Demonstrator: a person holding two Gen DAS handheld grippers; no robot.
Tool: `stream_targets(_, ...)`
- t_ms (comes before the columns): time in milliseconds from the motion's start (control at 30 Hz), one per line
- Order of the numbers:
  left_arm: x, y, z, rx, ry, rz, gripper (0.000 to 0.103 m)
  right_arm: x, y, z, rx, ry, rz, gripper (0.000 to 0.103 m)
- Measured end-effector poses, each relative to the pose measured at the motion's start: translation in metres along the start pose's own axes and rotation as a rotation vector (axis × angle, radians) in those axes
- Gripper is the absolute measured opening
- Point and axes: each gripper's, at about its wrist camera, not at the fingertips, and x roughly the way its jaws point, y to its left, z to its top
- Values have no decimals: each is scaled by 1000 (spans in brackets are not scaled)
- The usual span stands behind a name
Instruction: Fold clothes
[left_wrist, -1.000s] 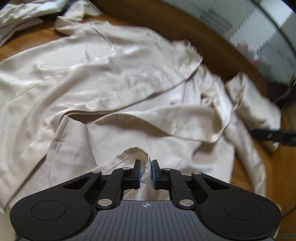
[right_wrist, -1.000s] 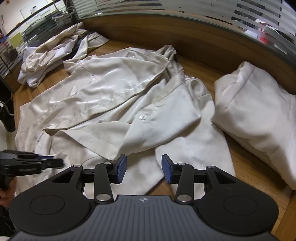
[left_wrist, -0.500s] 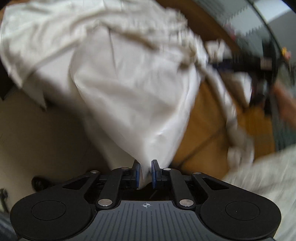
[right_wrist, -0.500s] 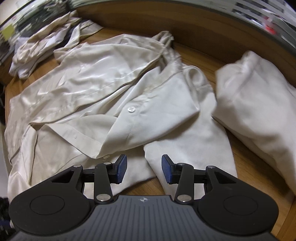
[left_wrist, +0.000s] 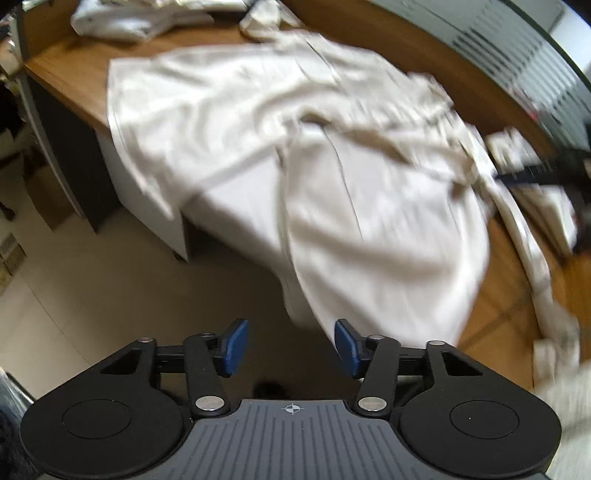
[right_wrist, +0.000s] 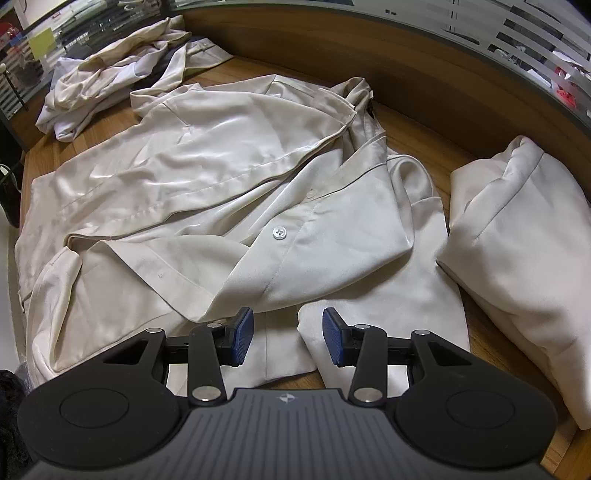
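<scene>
From the left wrist view, my left gripper (left_wrist: 289, 347) is spread wide with nothing between the blue pads; it hangs off the tabletop (left_wrist: 66, 70) edge, over the floor (left_wrist: 110, 288). The cream shirt (left_wrist: 369, 206) sprawls from 11 to 2 o'clock, one panel draping over the edge — the frame is motion-blurred, so seams are hard to read. At 3 o'clock I can make out the other gripper's dark fingers.

From the right wrist view, my right gripper (right_wrist: 287, 336) is also open and empty, poised just above the shirt (right_wrist: 207, 206) hem at 6 o'clock. A button (right_wrist: 279, 232) marks the placket. A folded garment (right_wrist: 517, 243) sits at 3 o'clock, a crumpled heap (right_wrist: 110, 85) at 10.

I judge we are at the start of this shirt — spreading it flat, no fold made yet. Next I would need a clean pinch on the hem with each gripper, then pull it square.

No brand, label or writing is legible in either view.
</scene>
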Motion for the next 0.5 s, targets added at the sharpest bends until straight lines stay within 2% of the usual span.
stream_targets(233, 21, 4, 55, -31, -70, -2, 64, -1, -5, 8, 120, -36, 91, 47)
stream_targets(300, 31, 6, 67, -32, -76, 11, 64, 5, -1, 15, 127, -35, 86, 53)
stream_targets(433, 52, 9, 91, -58, -80, 35, 65, 22, 5, 29, 123, -14, 64, 54)
stream_targets(500, 62, 8, 104, -76, -81, 34, 65, 32, 8, 35, 117, 8, 55, 64)
